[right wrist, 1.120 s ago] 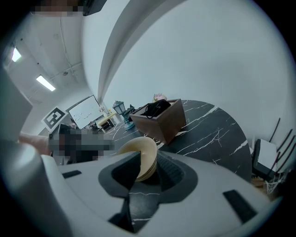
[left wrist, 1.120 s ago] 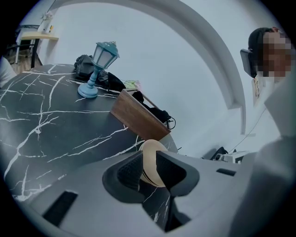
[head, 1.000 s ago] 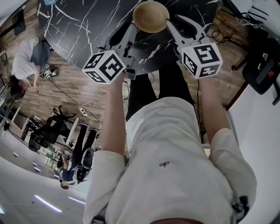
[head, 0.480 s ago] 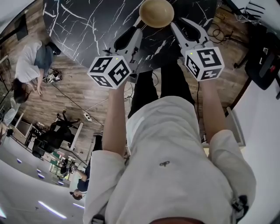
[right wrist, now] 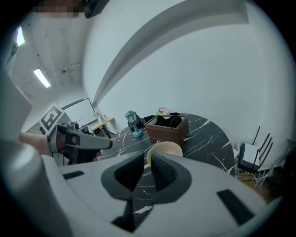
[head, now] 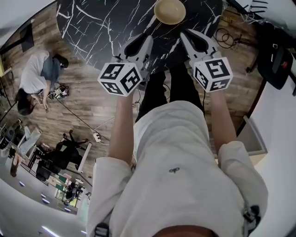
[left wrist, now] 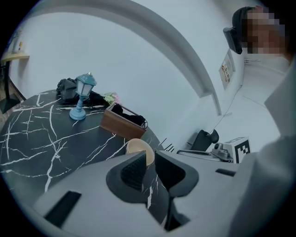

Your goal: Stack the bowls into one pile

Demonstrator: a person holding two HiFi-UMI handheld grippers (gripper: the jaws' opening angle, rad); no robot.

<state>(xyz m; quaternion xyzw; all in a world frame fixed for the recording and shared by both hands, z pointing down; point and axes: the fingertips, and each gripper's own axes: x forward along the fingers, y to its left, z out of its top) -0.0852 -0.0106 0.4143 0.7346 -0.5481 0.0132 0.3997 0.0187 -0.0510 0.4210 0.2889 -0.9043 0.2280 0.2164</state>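
1. Jaws first: your left gripper (left wrist: 150, 159) has its pads a little apart, and your right gripper (right wrist: 149, 162) shows only a slit between its pads. Both have just been closing. Nothing sits between either pair, so you carry nothing.
2. Both grippers hang over the near edge of the black marble table (head: 92, 28). They point toward the tan bowl pile (head: 169, 11), which stands on the tabletop ahead of both tips and apart from them. With empty jaws narrowing short of it, this looks to me like finished work rather than an approach.
3. The bowl pile stands upright, near the wooden box (left wrist: 122, 126) and on your side of it. From the head view it shows one round rim, so I cannot tell how many bowls nest inside. No other bowl stands apart in any view, so I judge the stacking done or very nearly so.
4. The top bowl holds nothing that I can see.
5. The wooden box is open-topped and holds something black, perhaps cables or a headset. It is too small to tell.
6. Beyond the box stands a small blue lantern (left wrist: 81, 97), well clear of the bowl pile and not in your way.
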